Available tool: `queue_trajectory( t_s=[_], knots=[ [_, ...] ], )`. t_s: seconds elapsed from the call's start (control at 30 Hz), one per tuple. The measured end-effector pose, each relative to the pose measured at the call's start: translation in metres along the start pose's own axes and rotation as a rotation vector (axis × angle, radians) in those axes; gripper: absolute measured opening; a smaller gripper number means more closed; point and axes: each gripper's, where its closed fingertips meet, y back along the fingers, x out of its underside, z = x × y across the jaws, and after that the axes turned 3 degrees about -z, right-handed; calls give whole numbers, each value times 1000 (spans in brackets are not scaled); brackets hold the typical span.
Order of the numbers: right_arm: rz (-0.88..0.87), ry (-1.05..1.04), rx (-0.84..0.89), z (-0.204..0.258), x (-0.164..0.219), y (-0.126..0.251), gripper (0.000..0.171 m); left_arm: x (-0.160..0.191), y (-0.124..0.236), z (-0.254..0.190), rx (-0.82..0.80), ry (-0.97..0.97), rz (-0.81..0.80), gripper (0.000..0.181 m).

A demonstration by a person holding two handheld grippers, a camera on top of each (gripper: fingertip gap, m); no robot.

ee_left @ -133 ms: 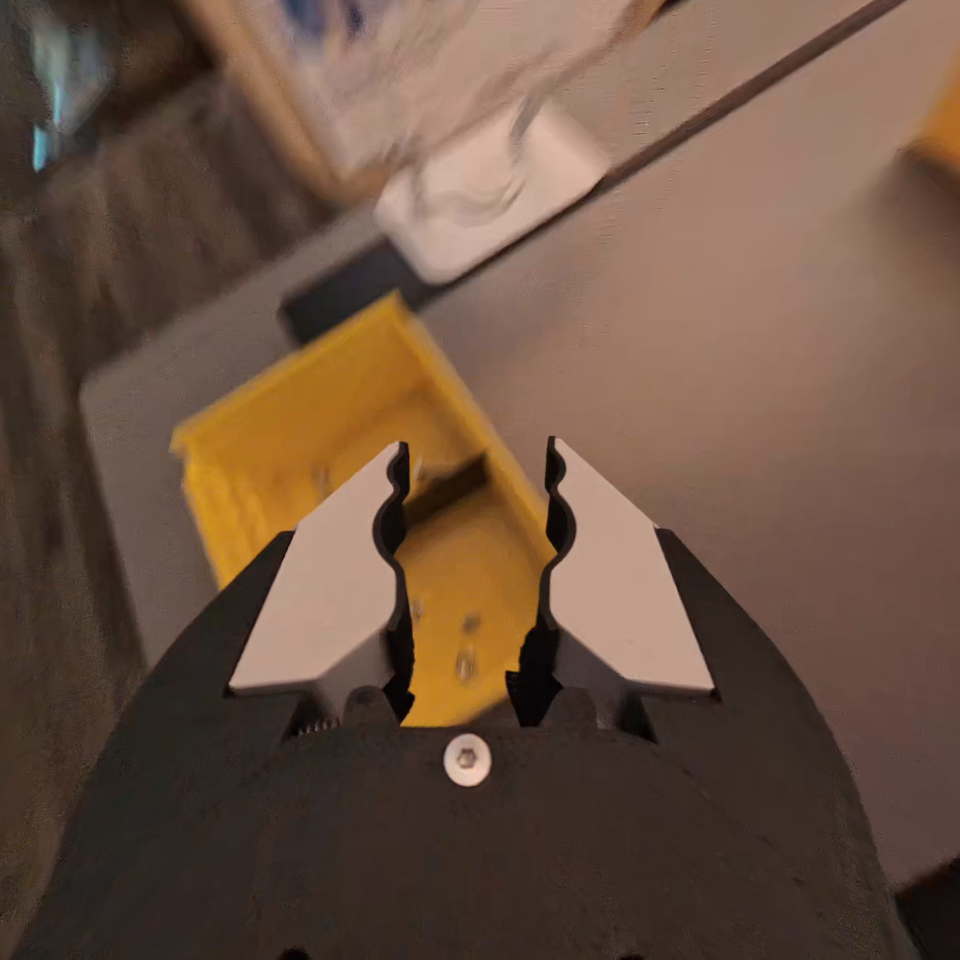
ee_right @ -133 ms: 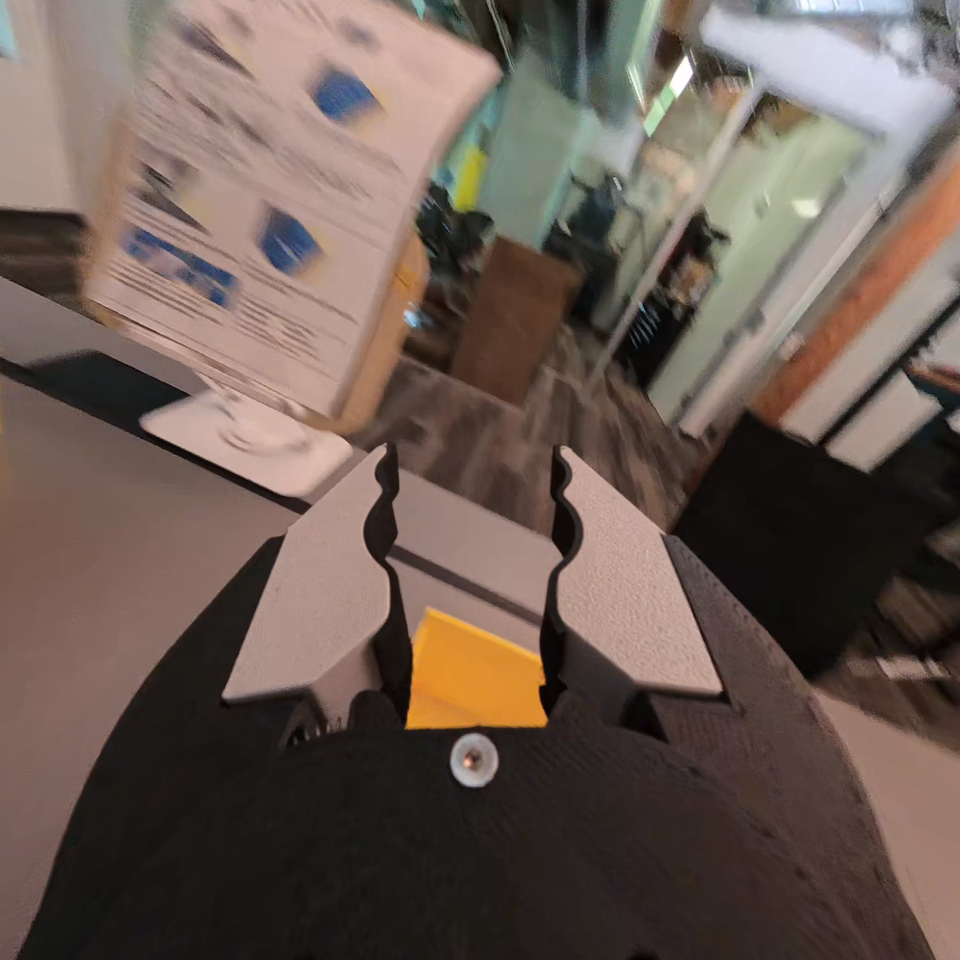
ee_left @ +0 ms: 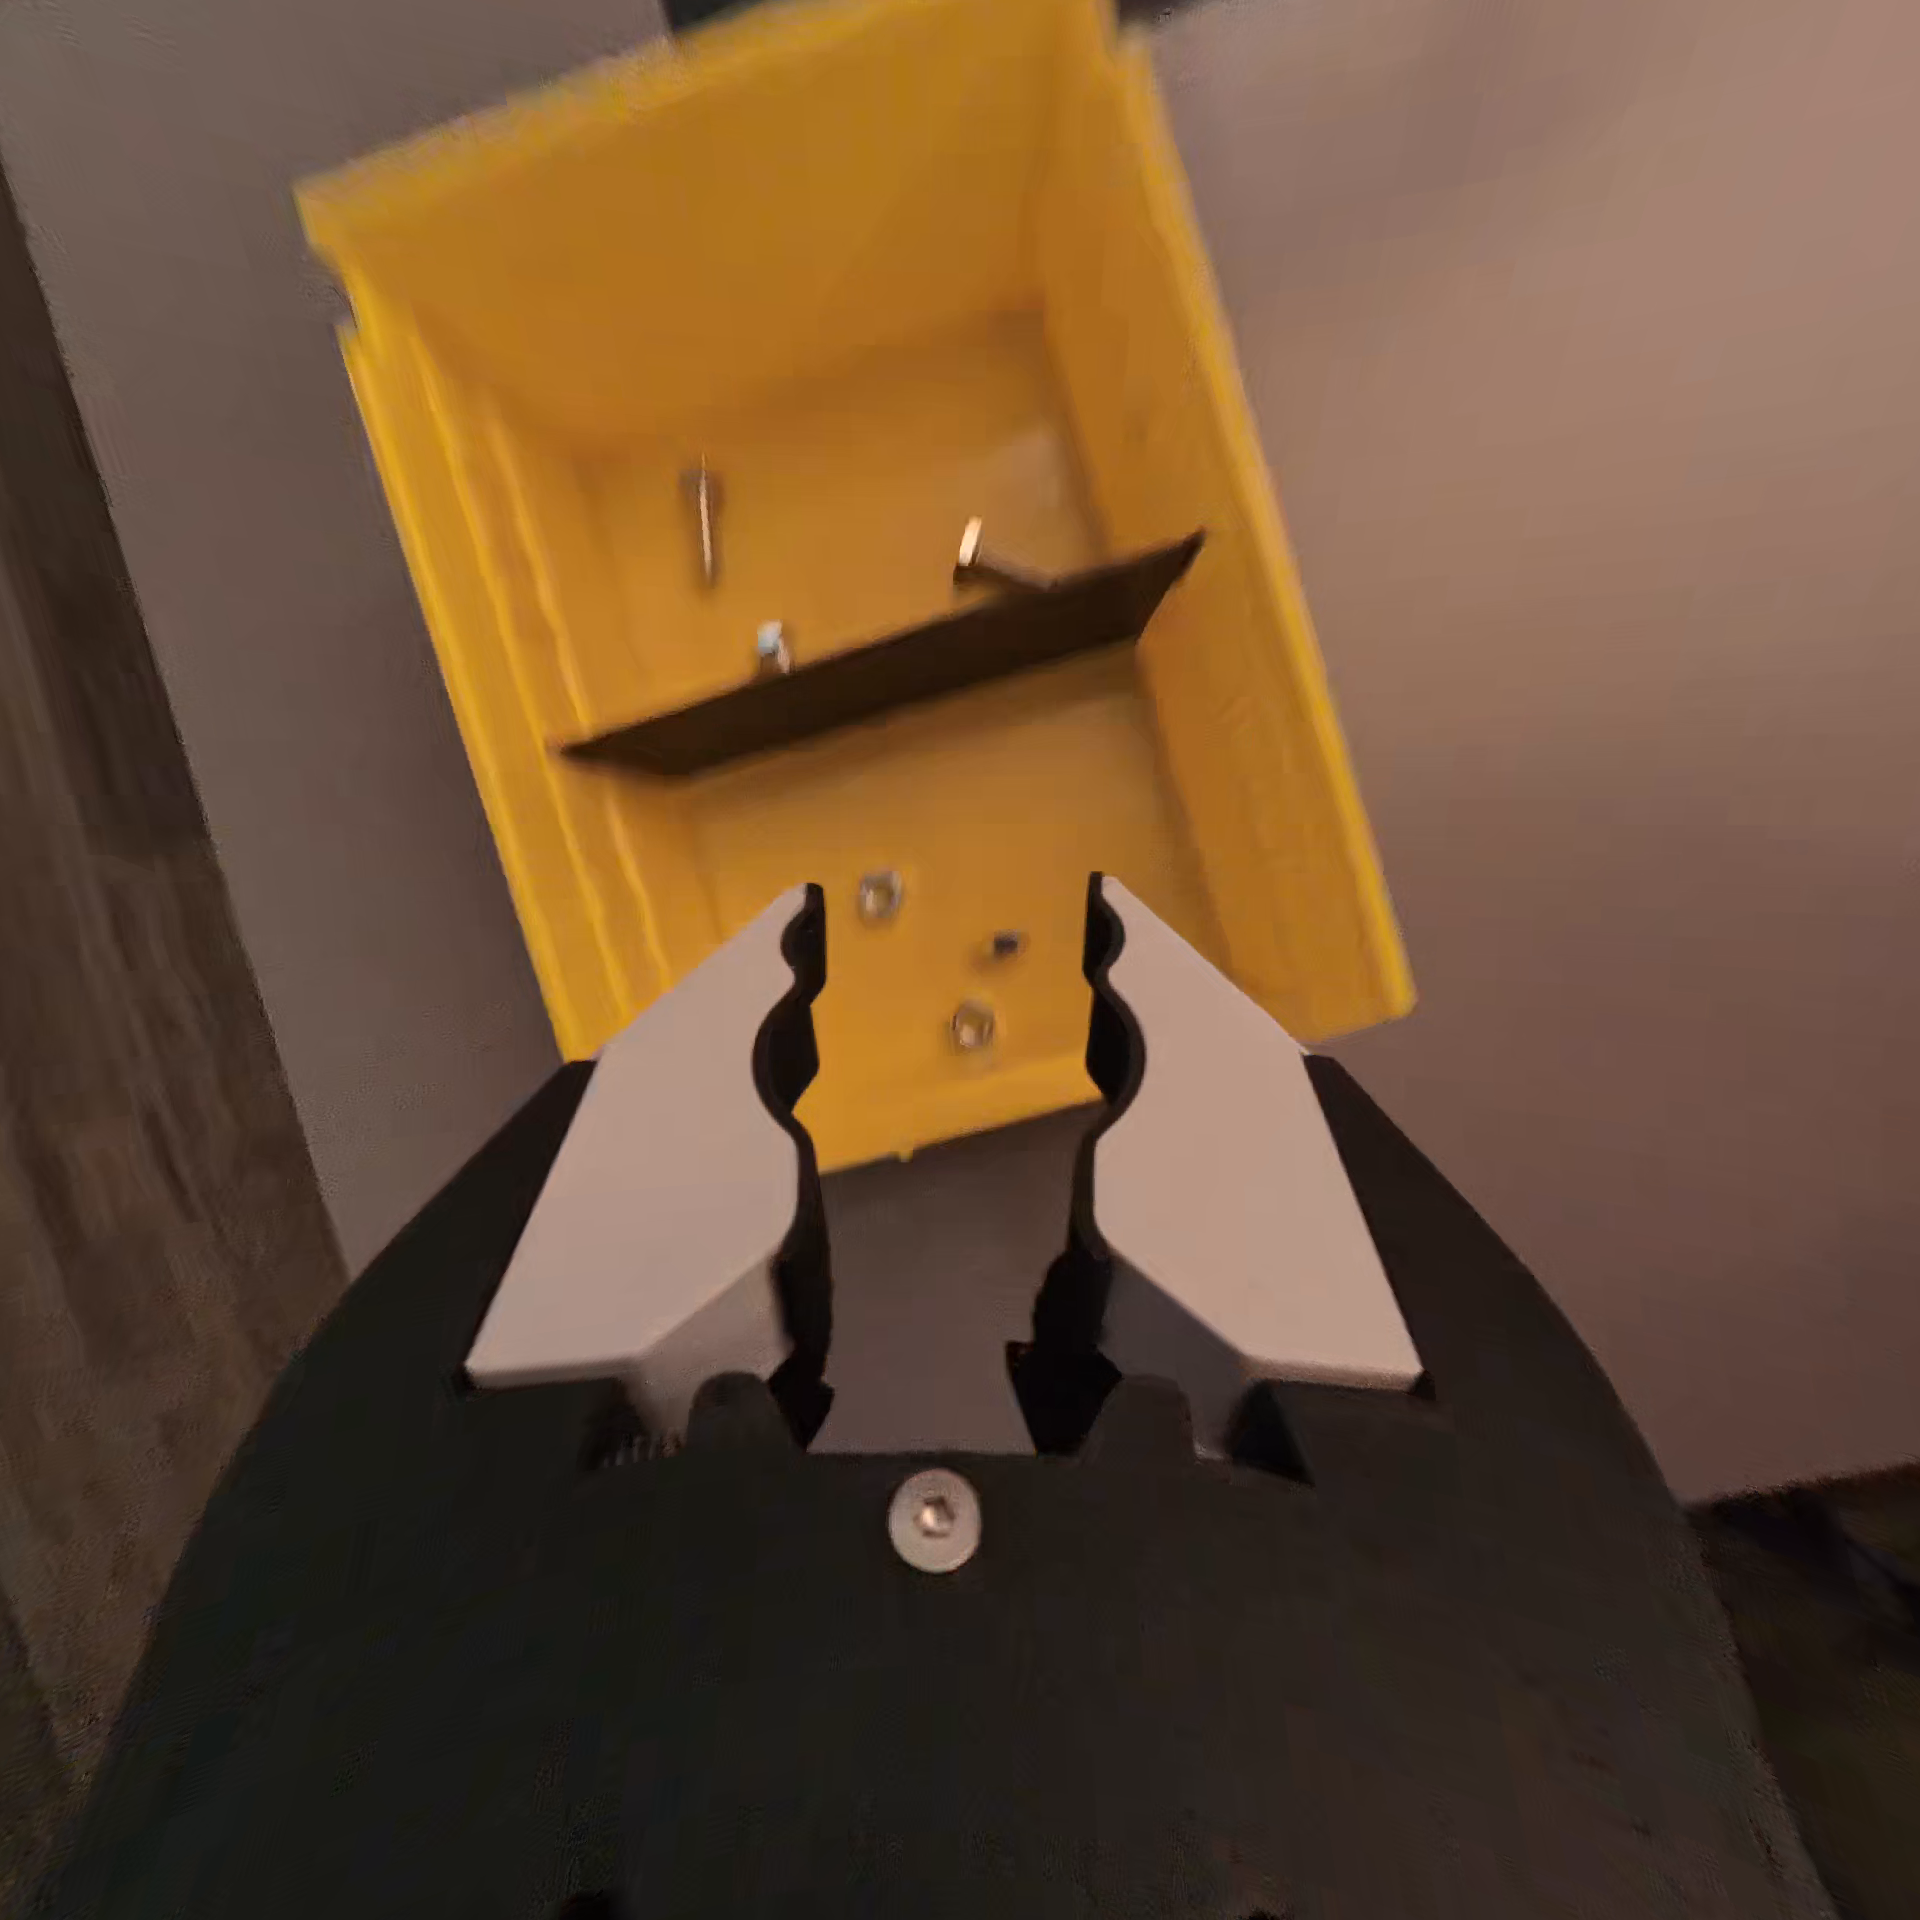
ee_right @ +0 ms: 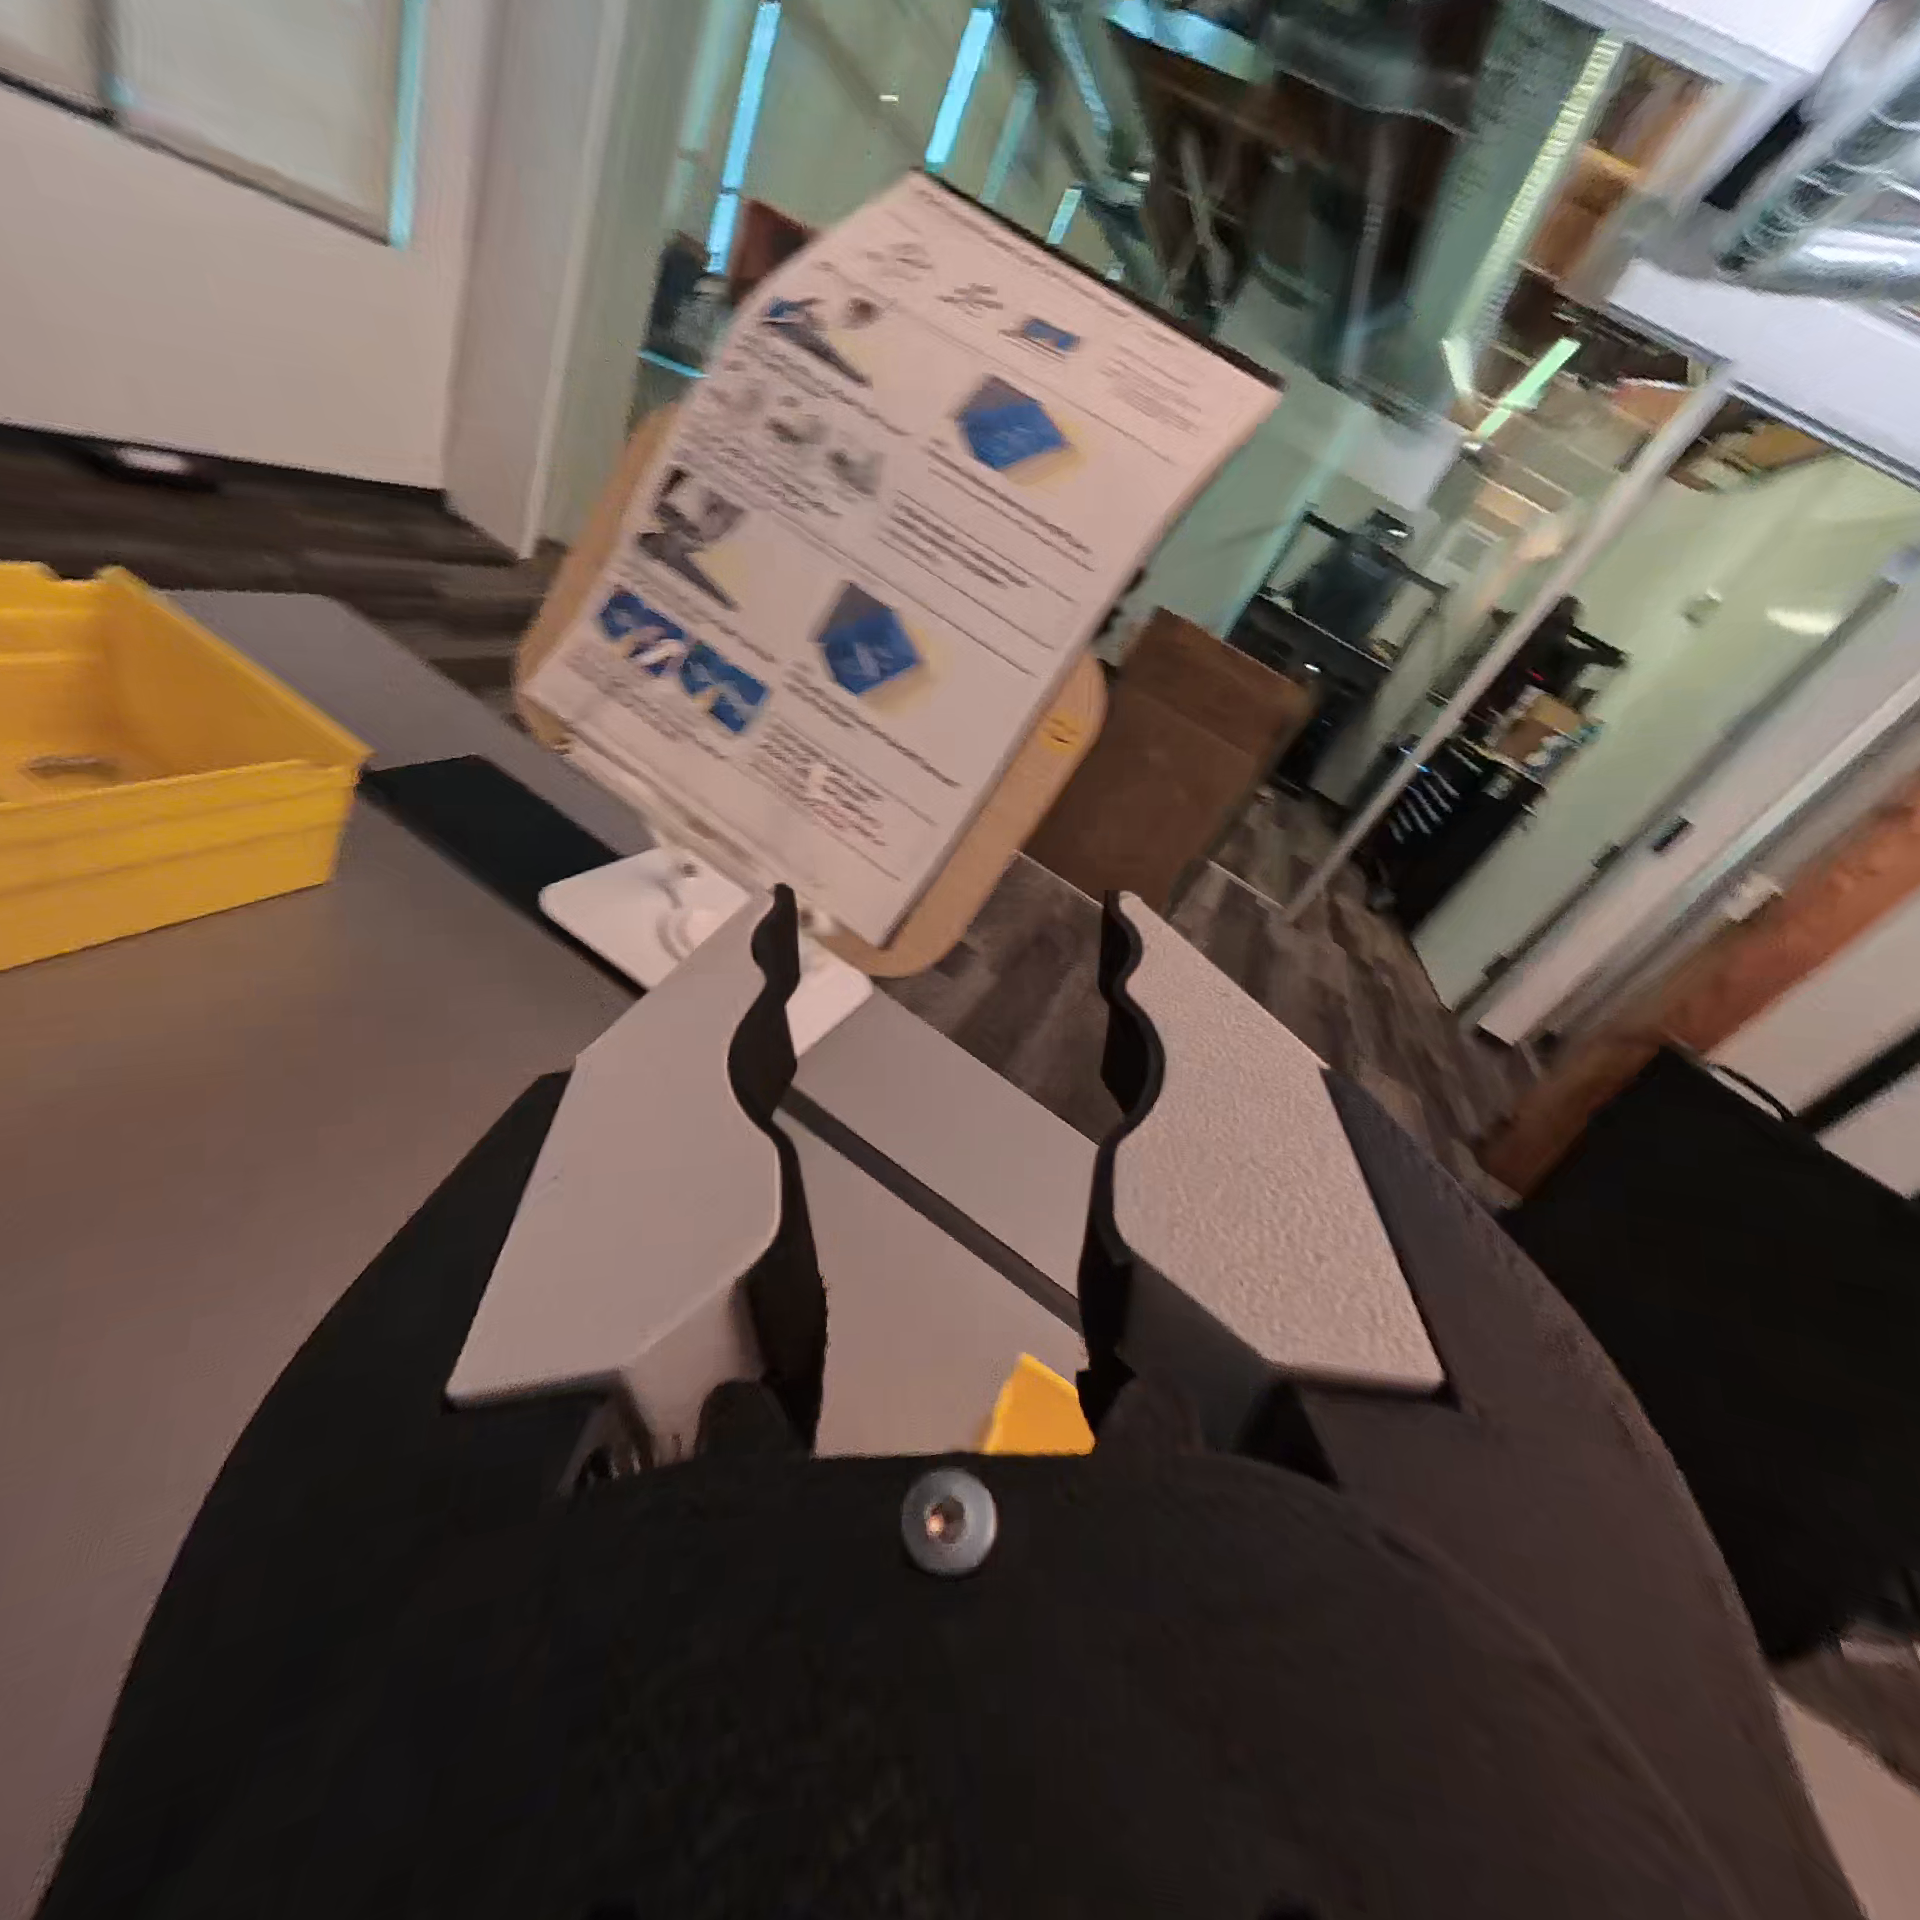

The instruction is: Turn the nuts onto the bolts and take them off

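1. Loosely scattered, two silver nuts lie on the floor of the near compartment of the yellow bin, with a small dark part between them that is too blurred to identify.
2. Beyond the black divider, the far compartment holds three bolts, the last two touching the divider.
3. Above the near compartment hangs the left gripper, its jaws apart and holding nothing.
4. Well away from the bin, the right gripper points across the grey table, jaws apart and empty; a second yellow piece peeks out beneath it.
5. On a white stand sits a printed instruction sheet with blue pictures; its writing is blurred and unreadable.
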Motion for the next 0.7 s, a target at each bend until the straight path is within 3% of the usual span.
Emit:
queue_trajectory(
  t_s=[0.17,0.37,0.47,0.7],
  knots=[
    [69,128,-111,57,-3,-15,58,50,-38,24,70,90,256,39],
    [90,167,-153,77,-3,-16,58,79,-88,29,114,33,496,45],
    [78,161,-147,74,-6,-13,57,82,-104,32,103,-42,535,36],
    [79,147,-134,64,-5,-7,57,87,-121,31,114,-135,583,39]
  ],
)
